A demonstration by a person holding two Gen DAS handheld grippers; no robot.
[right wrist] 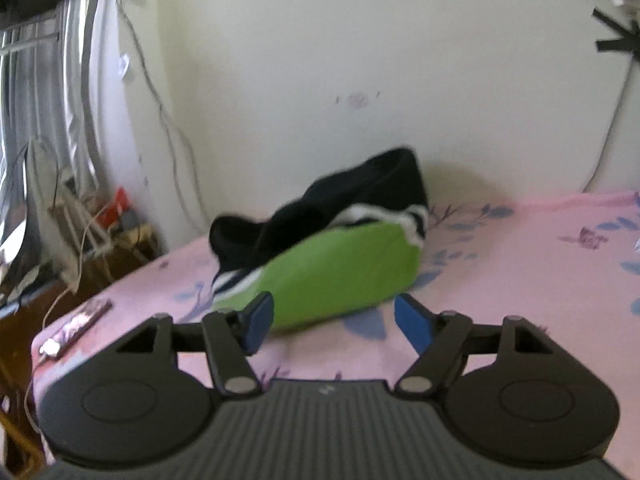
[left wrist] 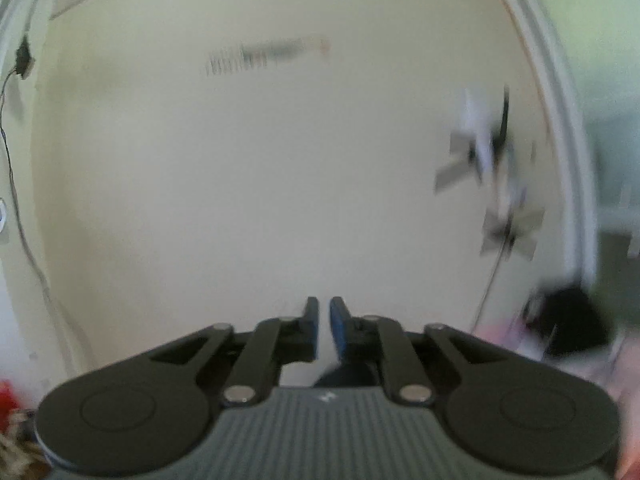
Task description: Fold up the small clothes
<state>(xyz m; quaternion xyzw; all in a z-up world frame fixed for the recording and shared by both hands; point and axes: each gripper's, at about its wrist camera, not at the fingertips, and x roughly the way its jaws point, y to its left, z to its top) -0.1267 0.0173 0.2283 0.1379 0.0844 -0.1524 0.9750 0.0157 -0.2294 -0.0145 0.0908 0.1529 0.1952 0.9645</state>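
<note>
Right gripper: the black two-finger right gripper with blue pads [right wrist: 334,322] is hanging over the bed with its jaws spread wide and nothing sitting between them.
Right gripper body: a ribbed grey housing is filling the bottom of the right wrist view, with smooth matt black linkage arms running forward to the flat rectangular blue pads [right wrist: 258,322].
Bedsheet: the pink cotton bedsheet with blue flower print [right wrist: 520,272] is lying smooth and flat under and beyond the gripper, offering open room to the right of the clothes.
Bed edge: the near left corner of the bed is dropping off toward dark wooden furniture.
Phone: a slim patterned phone [right wrist: 80,326] is lying close to that left edge.
Clothes pile: the soft heap of small clothes, bright green fabric under black and white-striped pieces [right wrist: 340,264], is resting on the sheet just ahead of the open pads, its green front edge sitting beside the left pad.
Wall: the pale cream painted wall [right wrist: 360,60] is rising right behind the heap.
Left gripper: the black two-finger left gripper [left wrist: 324,326] is pointing at the cream wall with its jaws drawn almost together, only a thin slit between them, gripping nothing.
Left view: everything beyond the fingers is blurring.
</note>
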